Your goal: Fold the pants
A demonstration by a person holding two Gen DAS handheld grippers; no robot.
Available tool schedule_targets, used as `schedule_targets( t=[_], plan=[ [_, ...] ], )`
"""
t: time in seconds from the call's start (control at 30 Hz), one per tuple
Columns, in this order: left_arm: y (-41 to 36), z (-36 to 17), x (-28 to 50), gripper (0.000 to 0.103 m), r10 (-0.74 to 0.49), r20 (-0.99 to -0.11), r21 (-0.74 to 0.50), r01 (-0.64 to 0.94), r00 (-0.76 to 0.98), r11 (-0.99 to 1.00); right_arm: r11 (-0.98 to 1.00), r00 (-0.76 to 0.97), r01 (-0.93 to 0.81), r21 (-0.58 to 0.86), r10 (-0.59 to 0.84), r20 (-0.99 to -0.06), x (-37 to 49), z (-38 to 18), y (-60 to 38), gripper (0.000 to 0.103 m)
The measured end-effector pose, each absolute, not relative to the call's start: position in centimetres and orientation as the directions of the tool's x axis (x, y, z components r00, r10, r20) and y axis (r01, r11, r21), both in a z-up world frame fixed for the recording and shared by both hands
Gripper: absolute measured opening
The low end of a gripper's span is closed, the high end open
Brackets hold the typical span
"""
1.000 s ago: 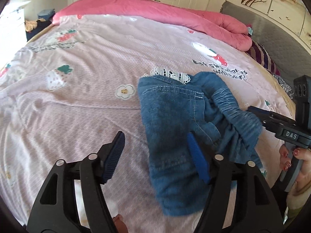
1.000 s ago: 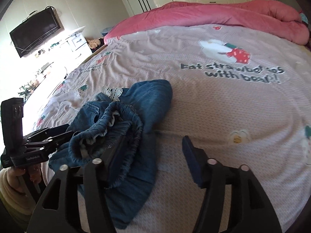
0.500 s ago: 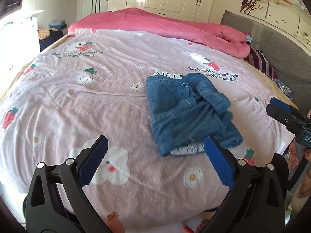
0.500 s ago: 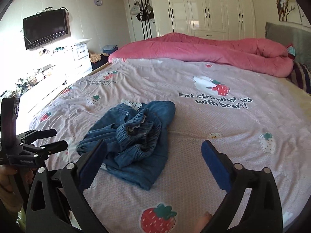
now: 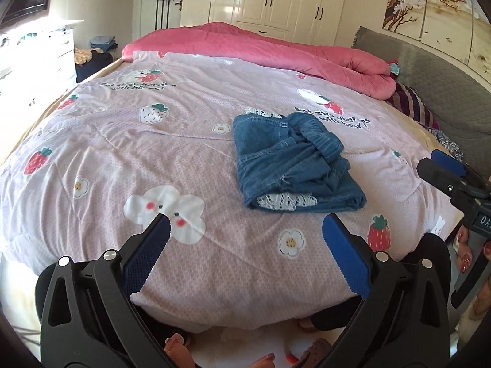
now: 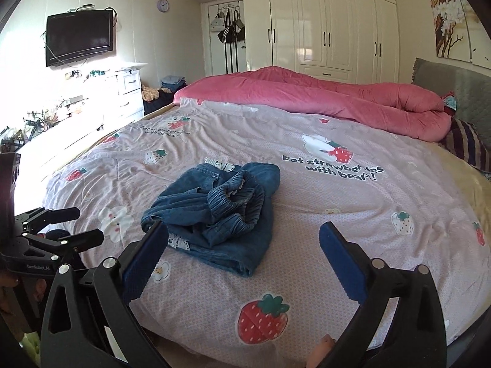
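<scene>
1. From the left wrist view, the left tool (image 5: 244, 236) hangs above the near edge of the bed (image 5: 101, 165), its blue pads spread as wide as they go and nothing between them. Its jaws have just been opening, and no cloth is caught there.

2. In the same view the pants (image 5: 288, 168) lie in a compact denim bundle on the strawberry-print cover, right of the middle and well clear of the left tool. A white patterned lining peeks out at the near edge, and the elastic waistband sits bunched on top. The right tool (image 5: 445, 168) pokes in from the right edge, apart from the cloth.

3. From the right wrist view, the right tool (image 6: 244, 240) is likewise fully spread and empty; it too has just been opening. The pants (image 6: 221, 214) lie ahead of it, nearer its left pad, untouched.

4. Here the bundle looks rougher: the waistband stands up in a ruffled hump and the lower edge trails unevenly. The left tool (image 6: 73, 224) shows at the left edge, clear of the denim.

5. As I judge it, the fold is made and both hands are drawing off. To finish well, I would press the hump flat, tuck the lining in, and square the edges without dragging the bed cover.
</scene>
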State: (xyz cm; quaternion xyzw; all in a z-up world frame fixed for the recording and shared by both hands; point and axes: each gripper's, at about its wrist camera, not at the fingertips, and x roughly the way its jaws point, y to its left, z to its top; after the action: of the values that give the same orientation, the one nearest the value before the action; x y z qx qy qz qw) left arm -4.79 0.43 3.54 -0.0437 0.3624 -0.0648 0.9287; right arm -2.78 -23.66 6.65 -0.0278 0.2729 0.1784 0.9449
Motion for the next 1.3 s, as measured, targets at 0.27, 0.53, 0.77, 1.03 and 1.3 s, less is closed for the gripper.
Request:
schedule_targets(
  t=[0.27,0.53,0.77,1.03,1.3],
  plan=[
    [-0.1,3.4,-6.6,0.093,-0.159,-0.655,-0.139,0.089,0.739,0.986,0.934,0.791,-0.356,0.046,0.327,-0.517,-4.5,6.5,-23.7,0.098],
    [-0.4,3.0,-7.5,0.093,-0.136,-0.656,-0.119,0.076,0.743,0.99,0.937,0.784,-0.347,0.039,0.312,-0.536,-5.8,5.0,-23.9,0.098],
    [-0.8,2.0,-7.9,0.093,-0.133,-0.669,-0.108,0.081,0.731,0.991,0.945,0.76,-0.323,0.059,0.296,-0.578,-6.3,2.6,-24.2,0.098],
    [-1.4,0.9,-7.8,0.093,-0.136,-0.685,-0.105,0.088,0.716,0.991,0.959,0.752,-0.273,0.08,0.264,-0.603,-5.9,0.9,-25.1,0.098],
    [-1.5,0.3,-7.6,0.093,-0.128,-0.696,-0.105,0.077,0.706,0.992,0.955,0.749,-0.291,0.06,0.267,-0.607,-5.7,0.7,-24.5,0.098]
  ],
)
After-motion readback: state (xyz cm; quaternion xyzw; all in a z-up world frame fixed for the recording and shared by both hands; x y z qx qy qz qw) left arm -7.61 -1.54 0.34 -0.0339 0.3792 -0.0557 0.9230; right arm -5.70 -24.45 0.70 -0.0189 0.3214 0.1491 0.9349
